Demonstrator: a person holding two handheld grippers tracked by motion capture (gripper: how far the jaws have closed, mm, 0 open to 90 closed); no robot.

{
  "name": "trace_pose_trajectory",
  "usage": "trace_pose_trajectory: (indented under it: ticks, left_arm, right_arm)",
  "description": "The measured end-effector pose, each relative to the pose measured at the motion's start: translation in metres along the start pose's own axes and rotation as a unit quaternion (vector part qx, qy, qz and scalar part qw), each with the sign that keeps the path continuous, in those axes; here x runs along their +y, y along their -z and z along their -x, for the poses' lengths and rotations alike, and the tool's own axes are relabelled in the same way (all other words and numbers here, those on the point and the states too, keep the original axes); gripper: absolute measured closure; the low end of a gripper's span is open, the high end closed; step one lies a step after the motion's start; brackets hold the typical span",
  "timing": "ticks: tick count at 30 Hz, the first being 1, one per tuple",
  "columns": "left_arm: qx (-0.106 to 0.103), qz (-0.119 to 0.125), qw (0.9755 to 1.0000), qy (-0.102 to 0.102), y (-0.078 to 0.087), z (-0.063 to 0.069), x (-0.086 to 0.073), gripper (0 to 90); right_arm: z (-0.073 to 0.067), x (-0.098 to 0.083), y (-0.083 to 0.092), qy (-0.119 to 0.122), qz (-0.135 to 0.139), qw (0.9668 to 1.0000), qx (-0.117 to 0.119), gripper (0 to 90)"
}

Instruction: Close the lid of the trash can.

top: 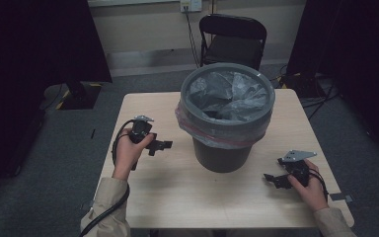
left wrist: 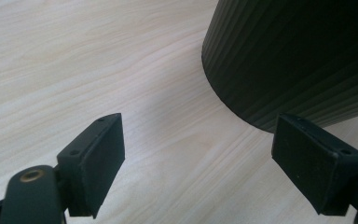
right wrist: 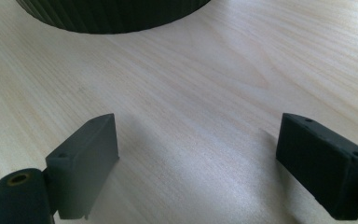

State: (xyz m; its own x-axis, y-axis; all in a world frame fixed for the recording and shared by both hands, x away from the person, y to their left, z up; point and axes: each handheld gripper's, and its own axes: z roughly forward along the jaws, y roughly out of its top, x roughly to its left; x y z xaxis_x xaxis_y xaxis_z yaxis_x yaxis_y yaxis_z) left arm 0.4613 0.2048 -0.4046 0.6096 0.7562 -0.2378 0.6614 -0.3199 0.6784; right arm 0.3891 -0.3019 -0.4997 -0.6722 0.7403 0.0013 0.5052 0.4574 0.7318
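A dark grey ribbed waste bin [top: 225, 116] stands on the light wooden table [top: 177, 192], lined with a grey plastic bag whose pinkish edge folds over the rim. Left of the bin, my left gripper [top: 164, 145] is held low over the table and points at the bin's base [left wrist: 298, 56]; its jaws are wide apart with nothing between them [left wrist: 198, 161]. My right gripper [top: 272, 180] rests near the table's front right and points left, toward the bin's foot [right wrist: 112, 14]. Its jaws also stand open and empty [right wrist: 198, 165].
A black folding chair [top: 233, 40] stands behind the table against the wall. Dark curtains hang at both sides, and cables lie on the grey carpet at right. A small dark flat piece [top: 342, 197] lies by the table's front right corner.
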Motion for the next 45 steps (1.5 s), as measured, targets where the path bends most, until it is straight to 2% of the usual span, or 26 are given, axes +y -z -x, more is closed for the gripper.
trace_pose_trajectory:
  ticks: [25, 36, 45]
  left_arm:
    - [0.000, -0.008, 0.9999, 0.007, -0.009, -0.004, -0.030, 16.7]
    - [0.000, -0.010, 0.9997, 0.024, -0.015, -0.011, -0.047, 16.7]
    - [-0.004, -0.011, 0.9996, 0.026, -0.018, -0.013, -0.059, 16.7]
  right_arm:
    - [0.000, 0.000, 0.000, 0.000, 0.000, 1.0000, 0.000, 11.6]
    - [0.000, 0.000, 0.000, 0.000, 0.000, 1.0000, 0.000, 11.6]
    - [0.000, 0.000, 0.000, 0.000, 0.000, 1.0000, 0.000, 11.6]
